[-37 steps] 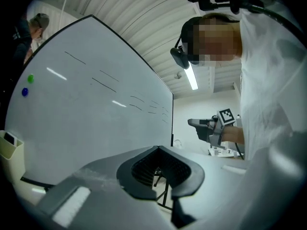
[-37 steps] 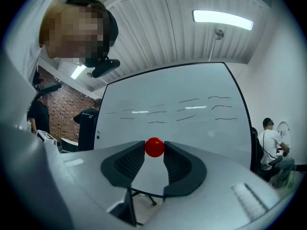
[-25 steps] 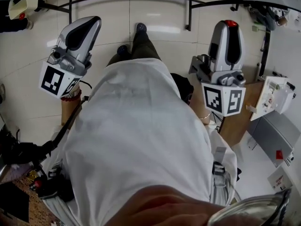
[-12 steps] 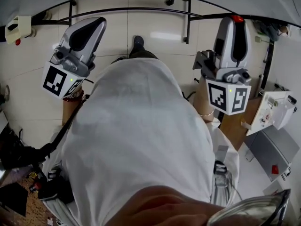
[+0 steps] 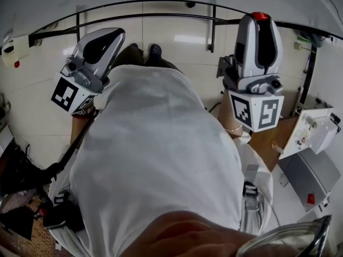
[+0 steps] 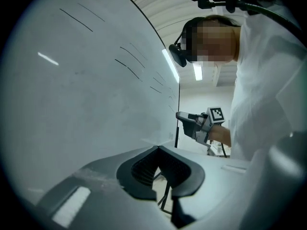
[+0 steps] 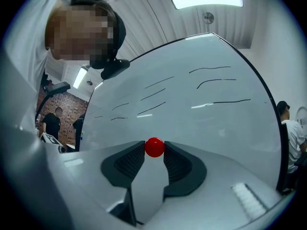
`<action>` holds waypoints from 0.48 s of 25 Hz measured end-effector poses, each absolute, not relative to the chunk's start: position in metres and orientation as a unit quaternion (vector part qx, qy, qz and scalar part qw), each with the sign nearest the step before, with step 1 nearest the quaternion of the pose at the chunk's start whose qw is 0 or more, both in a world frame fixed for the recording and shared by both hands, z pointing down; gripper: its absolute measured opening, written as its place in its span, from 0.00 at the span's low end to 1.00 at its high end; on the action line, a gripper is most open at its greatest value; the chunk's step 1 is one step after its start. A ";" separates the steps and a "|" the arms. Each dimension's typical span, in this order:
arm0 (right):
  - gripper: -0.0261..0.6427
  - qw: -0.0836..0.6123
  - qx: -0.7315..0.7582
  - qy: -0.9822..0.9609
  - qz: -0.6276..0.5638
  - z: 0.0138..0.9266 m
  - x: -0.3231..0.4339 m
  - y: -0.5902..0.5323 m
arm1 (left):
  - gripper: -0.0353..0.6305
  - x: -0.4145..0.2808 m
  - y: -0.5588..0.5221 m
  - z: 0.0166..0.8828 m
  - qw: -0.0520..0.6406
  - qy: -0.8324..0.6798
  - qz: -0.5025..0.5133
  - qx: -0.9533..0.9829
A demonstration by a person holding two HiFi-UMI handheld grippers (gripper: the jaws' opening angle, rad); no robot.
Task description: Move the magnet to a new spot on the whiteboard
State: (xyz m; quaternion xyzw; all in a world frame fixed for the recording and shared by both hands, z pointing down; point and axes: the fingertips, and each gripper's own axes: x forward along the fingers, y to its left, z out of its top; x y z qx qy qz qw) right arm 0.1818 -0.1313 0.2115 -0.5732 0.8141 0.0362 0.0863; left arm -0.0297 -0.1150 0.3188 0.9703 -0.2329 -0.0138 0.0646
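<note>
A small round red magnet [image 7: 154, 147] sits between the fingertips of my right gripper [image 7: 154, 150], which is shut on it right in front of the whiteboard [image 7: 206, 114]. I cannot tell whether the magnet touches the board. In the head view the magnet [image 5: 260, 15] shows as a red cap at the tip of the right gripper [image 5: 259, 19], held up at the right. My left gripper [image 5: 114, 33] is raised at the left; its jaws [image 6: 157, 148] meet at the tips with nothing in them, close beside the whiteboard [image 6: 86, 80].
Black pen strokes [image 7: 216, 83] cross the board. The board's black tubular stand [image 5: 213, 23] runs over the tiled floor. A wooden table [image 5: 278, 138] with a white box [image 5: 313, 133] stands at the right. People [image 7: 50, 121] stand in the background.
Both grippers have risen and moved forward toward the board. The right gripper still carries the red magnet; the view has tilted up slightly.
</note>
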 end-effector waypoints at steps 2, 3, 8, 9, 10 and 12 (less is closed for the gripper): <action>0.23 0.089 -0.568 0.817 0.046 0.210 0.186 -0.136 | 0.06 -0.023 -0.120 0.315 0.050 -0.228 -0.004 0.972; 0.23 0.093 -0.560 0.821 0.055 0.209 0.187 -0.137 | 0.06 -0.017 -0.123 0.313 0.043 -0.222 0.000 0.974; 0.23 0.097 -0.564 0.817 0.069 0.204 0.182 -0.148 | 0.06 0.003 -0.121 0.315 0.026 -0.140 0.014 0.990; 0.23 0.096 -0.572 0.812 0.067 0.201 0.178 -0.153 | 0.06 -0.001 -0.127 0.311 0.027 -0.133 0.007 0.991; 0.23 0.096 -0.580 0.806 0.067 0.196 0.174 -0.159 | 0.06 -0.005 -0.135 0.307 0.028 -0.129 -0.001 0.991; 0.23 0.088 -0.594 0.796 0.077 0.184 0.168 -0.169 | 0.06 -0.011 -0.148 0.299 0.026 -0.118 -0.012 0.993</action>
